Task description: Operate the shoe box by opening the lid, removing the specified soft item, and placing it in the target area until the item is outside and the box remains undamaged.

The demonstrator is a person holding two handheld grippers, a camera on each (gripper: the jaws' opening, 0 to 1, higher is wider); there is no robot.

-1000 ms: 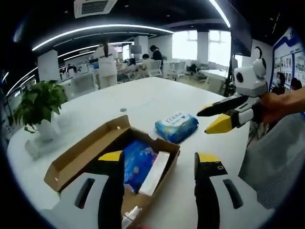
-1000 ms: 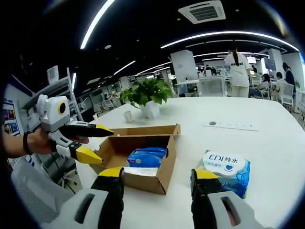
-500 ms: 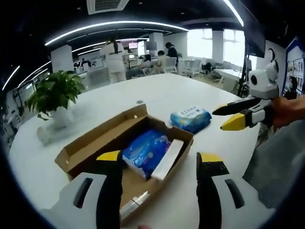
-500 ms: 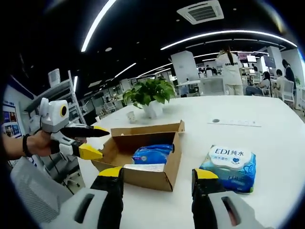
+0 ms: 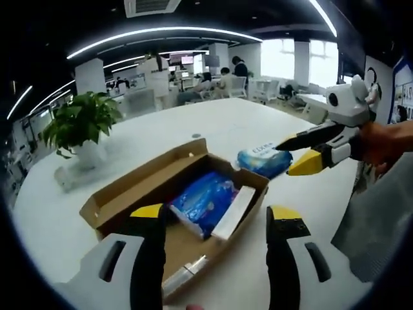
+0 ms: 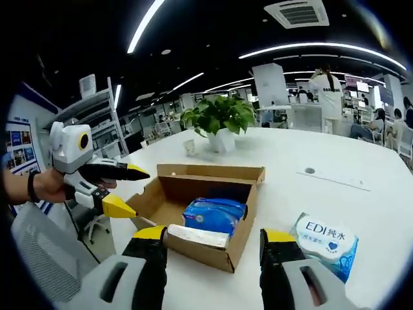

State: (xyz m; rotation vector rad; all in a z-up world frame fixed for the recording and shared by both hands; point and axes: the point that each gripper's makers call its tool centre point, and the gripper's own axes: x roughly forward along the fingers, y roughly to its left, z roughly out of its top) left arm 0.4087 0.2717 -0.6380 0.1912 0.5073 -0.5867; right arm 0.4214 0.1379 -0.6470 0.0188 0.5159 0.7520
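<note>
The open cardboard shoe box [image 5: 174,194] [image 6: 206,216] stands on the white table [image 5: 213,132], its lid flap folded back. Inside it lies a blue soft pack [image 5: 203,200] [image 6: 216,213], with a white flat item [image 5: 233,210] beside it. A blue wipes packet [image 5: 264,160] [image 6: 326,242] lies outside, at 2 o'clock from the box in the left gripper view. The left gripper [image 5: 213,216] is wide open and holds nothing. The right gripper [image 6: 213,239] also stands open, empty. A potted plant [image 5: 80,126] is at 10 o'clock.
</note>
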